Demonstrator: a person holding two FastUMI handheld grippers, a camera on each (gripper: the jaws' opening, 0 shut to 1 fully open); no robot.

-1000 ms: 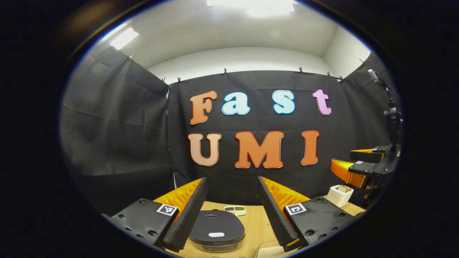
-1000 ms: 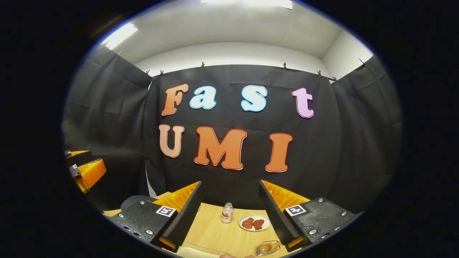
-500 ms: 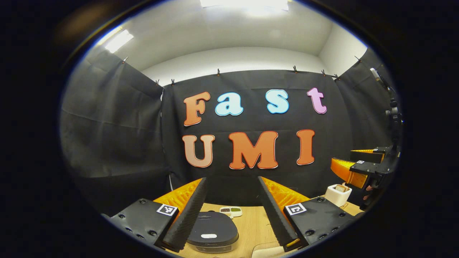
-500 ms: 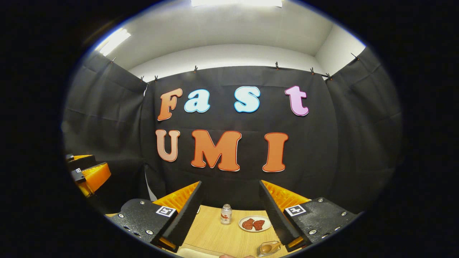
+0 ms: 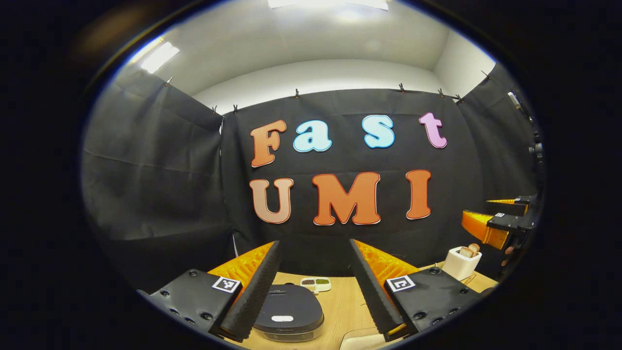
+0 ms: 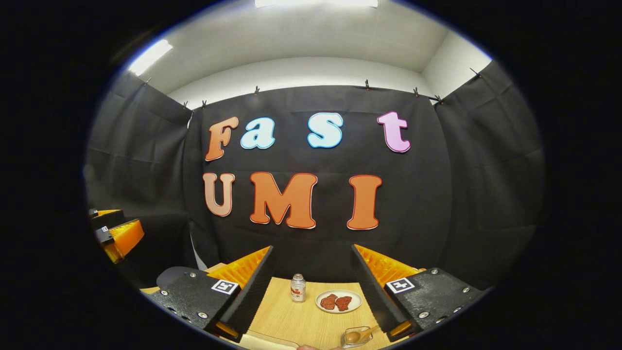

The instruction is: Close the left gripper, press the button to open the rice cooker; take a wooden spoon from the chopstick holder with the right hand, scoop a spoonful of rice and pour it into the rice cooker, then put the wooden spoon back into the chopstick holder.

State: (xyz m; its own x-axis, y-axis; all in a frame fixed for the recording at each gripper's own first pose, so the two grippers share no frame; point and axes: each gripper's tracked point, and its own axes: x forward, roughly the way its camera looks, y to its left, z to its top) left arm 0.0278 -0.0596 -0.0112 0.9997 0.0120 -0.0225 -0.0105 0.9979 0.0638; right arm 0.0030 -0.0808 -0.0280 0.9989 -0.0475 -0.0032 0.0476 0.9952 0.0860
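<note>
In the left gripper view the left gripper (image 5: 315, 287) hangs above the wooden table (image 5: 342, 306) with its jaws spread wide and nothing between them. The closed black rice cooker (image 5: 289, 313) sits at 7 o'clock, partly hidden by the near finger, its pale button (image 5: 282, 319) on the front of the lid. Just behind the cooker, near 6 o'clock, lies a small divided dish (image 5: 316, 284) of dark and green contents. The white chopstick holder (image 5: 461, 263) stands at 4 o'clock near the table's far right edge, wooden handle tips showing above its rim. Above it at 3 o'clock hovers the right gripper (image 5: 495, 218), apart from the holder. Bare tabletop lies between cooker and holder.

In the right gripper view the right gripper (image 6: 313, 289) also has its jaws wide apart and holds nothing. Between its fingers at 6 o'clock stand a small glass jar (image 6: 298, 288) and, just right of it, a white plate (image 6: 338, 301) bearing two red pieces. A clear container (image 6: 356, 336) with a brown lump sits at 5 o'clock by the right finger. The left gripper shows at 9 o'clock, well apart. The booth's black cloth wall closes the table's far edge
</note>
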